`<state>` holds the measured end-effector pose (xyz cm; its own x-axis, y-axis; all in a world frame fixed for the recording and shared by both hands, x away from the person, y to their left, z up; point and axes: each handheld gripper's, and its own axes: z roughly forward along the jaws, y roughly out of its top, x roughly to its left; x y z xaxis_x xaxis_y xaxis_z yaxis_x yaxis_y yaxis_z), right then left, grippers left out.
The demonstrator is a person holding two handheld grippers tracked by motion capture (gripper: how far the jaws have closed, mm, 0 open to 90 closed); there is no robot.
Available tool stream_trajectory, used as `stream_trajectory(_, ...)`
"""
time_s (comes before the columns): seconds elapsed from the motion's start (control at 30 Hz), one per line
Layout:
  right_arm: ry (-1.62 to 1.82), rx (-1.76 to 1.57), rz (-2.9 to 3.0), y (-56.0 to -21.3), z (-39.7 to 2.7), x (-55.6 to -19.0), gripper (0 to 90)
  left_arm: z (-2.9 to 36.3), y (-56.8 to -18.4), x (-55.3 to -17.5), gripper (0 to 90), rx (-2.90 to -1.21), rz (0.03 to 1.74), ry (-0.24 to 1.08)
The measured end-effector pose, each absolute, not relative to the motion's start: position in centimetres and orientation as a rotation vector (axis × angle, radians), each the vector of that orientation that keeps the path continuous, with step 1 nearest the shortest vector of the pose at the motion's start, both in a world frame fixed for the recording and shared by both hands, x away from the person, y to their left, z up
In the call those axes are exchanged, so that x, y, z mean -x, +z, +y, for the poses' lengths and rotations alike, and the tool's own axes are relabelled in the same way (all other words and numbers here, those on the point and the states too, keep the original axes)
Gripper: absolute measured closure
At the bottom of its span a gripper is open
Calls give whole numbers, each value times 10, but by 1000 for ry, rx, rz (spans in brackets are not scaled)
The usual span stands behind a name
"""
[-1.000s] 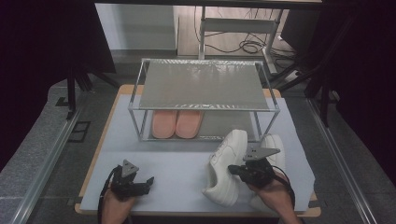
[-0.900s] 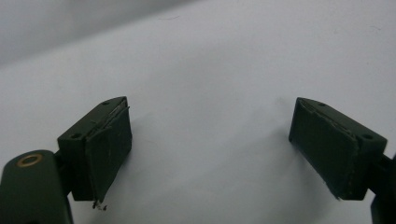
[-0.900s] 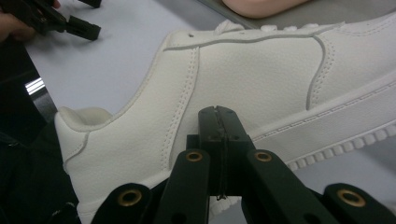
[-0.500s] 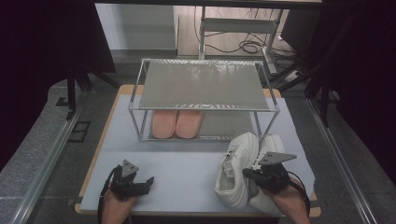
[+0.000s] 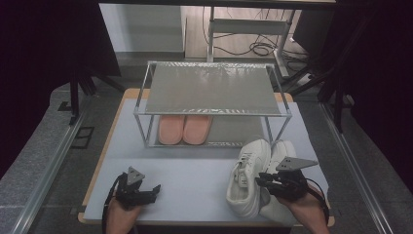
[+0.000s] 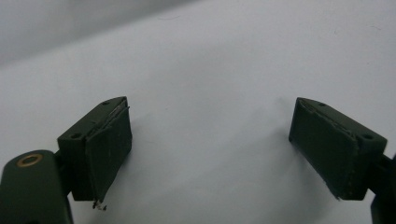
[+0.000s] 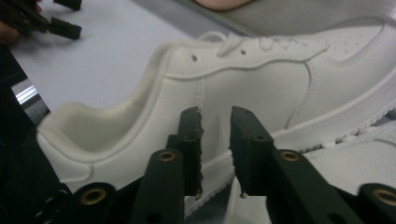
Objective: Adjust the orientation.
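No writing, label, brand mark or number can be read anywhere. The side of the white sneaker (image 7: 261, 79) is plain leather with stitching and small punched holes, no logo. The pink slippers (image 5: 184, 129) under the metal rack (image 5: 213, 90) carry no mark that can be made out.

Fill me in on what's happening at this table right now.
A person holds a gripper in each hand at a white table with a two-level metal rack. The right gripper sits beside a pair of white sneakers; its jaws have just been opening, a small gap between them, nothing pinched. The left gripper rests open over bare tabletop. Pink slippers sit on the rack's lower level.
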<state>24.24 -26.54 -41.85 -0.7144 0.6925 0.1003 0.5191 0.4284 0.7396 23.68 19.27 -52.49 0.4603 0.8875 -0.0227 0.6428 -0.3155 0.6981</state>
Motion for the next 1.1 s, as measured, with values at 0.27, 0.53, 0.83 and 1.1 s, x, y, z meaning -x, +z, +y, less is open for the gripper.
stream_trajectory(0.27, 1202, -1082, 2454, -411, -255, -245, 506, 193, -525, -237, 133, -2068, 1268, 491)
stream_trajectory(0.53, 1149, -1069, 2457, -410, -240, -250, 397, 193, -525, -237, 133, -2067, 1268, 491)
stream_trajectory(0.83, 1097, -1075, 2447, -416, -235, -250, 462, 193, -525, -237, 133, -2068, 1268, 491)
stream_trajectory(1.1, 1115, -1144, 2450, -416, -235, -248, 620, 193, -525, -237, 133, -2068, 1268, 491)
